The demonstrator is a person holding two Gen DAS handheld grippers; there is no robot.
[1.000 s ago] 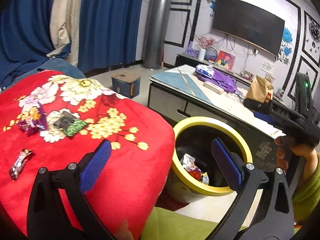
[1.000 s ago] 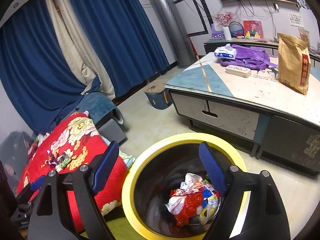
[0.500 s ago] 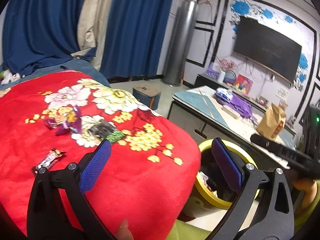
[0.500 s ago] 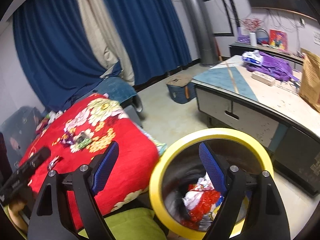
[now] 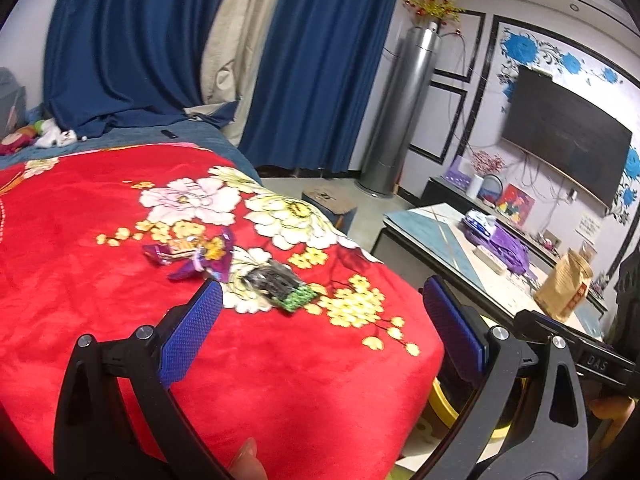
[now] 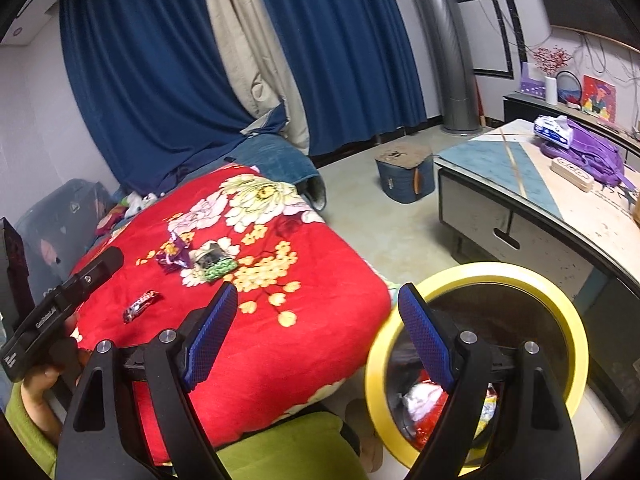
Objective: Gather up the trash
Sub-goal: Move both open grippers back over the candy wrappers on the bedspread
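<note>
Three wrappers lie on a red flowered blanket (image 5: 80, 280): a purple wrapper (image 5: 196, 256), a black and green wrapper (image 5: 280, 284), and a small dark candy wrapper (image 6: 140, 306) nearer the front. My left gripper (image 5: 320, 308) hangs open and empty above the blanket, just short of the black and green wrapper. My right gripper (image 6: 318, 308) is open and empty between the blanket's corner and a yellow-rimmed bin (image 6: 480, 274). Crumpled red and white trash (image 6: 420, 400) lies inside the bin. In the left wrist view only a bit of the bin's rim (image 5: 440, 404) shows.
A low table (image 6: 520, 216) stands right of the bin with a purple bag (image 6: 588, 156) and a brown paper bag (image 5: 564, 288) on it. A blue box (image 6: 404, 176) sits on the floor. Blue curtains hang behind. A green cushion (image 6: 280, 448) lies under the grippers.
Both views swung left, away from the bin and over the red blanket. The wrappers came closer to the middle; the bin slid to the lower right. Both grippers stayed open.
</note>
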